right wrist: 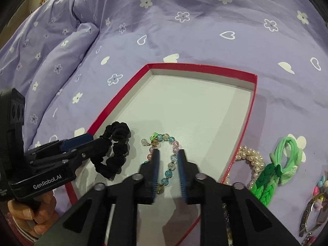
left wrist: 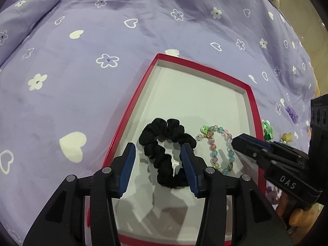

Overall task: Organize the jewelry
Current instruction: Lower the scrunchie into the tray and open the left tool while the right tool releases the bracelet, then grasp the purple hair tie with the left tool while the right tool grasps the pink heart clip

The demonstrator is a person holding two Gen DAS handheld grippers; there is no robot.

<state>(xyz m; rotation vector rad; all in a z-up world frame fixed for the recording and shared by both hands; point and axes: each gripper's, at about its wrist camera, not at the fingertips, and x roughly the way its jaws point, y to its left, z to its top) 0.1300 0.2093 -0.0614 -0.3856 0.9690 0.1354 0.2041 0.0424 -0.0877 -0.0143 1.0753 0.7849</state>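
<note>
Left wrist view: red-rimmed box (left wrist: 131, 106) w/ white floor lies on a lilac sheet (left wrist: 82, 41) printed w/ hearts and flowers. Left gripper (left wrist: 157, 160) at 6 o'clock, its 2 blue pads apart and not pressing anything; the black scrunchie (left wrist: 164, 143) lies on the box floor betw. them, nearer the right-hand pad. Just beside the scrunchie at 3 o'clock lies the beaded bracelet (left wrist: 220, 147), pastel beads w/ a green charm. Right gripper (left wrist: 235, 143) comes in from 4 o'clock, tip at the bracelet's right edge; can't tell its jaw gap from here. Green hair ties (left wrist: 267, 130) sit outside the box at 3 o'clock.

Right wrist view: right gripper (right wrist: 168, 160) at 6 o'clock, pads slightly apart, 1 strand of the bracelet (right wrist: 164, 153) running betw. them w/o a clamp. Scrunchie (right wrist: 114, 147) at 9 o'clock of the bracelet, left gripper (right wrist: 96, 141) touching it from 8 o'clock. Outside the box (right wrist: 253, 94), at 3–4 o'clock: pearl bracelet (right wrist: 252, 162), then green hair ties (right wrist: 280, 164). A hand (right wrist: 32, 211) shows at 8 o'clock.
</note>
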